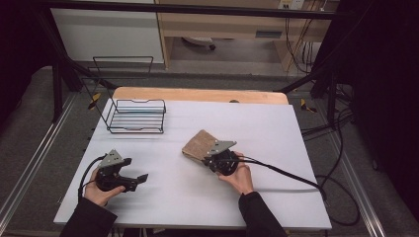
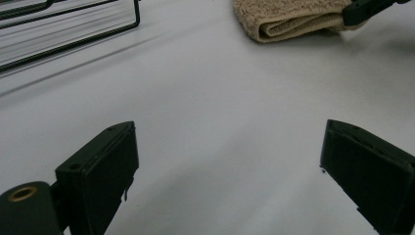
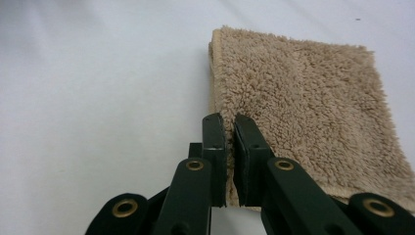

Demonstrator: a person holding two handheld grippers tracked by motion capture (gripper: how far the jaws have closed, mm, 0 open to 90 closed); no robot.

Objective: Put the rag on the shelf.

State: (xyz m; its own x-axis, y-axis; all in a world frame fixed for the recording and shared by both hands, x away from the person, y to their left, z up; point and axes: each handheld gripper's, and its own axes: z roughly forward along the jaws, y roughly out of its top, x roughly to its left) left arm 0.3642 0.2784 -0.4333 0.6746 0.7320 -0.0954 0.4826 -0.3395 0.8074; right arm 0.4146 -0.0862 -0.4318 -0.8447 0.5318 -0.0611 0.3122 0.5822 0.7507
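Two hands come in at the bottom of the high view, and each one holds one gripper. On the person's right, the right gripper (image 1: 210,154) has its two jaws squeezed almost together on the near edge of one towel (image 1: 198,144). From the right gripper view the jaws pinch the corner of the tan, fluffy towel (image 3: 303,107), with just a thin slit between them. That towel is folded and sits near the middle of the table (image 1: 276,128), touching the white top. One black cable trails from this gripper to the right.

Over on the left, the left gripper (image 1: 140,179) has its jaws wide apart and holds nothing. Past it, at the back left of the table, stands one black wire rack (image 1: 136,116), well apart from the towel.
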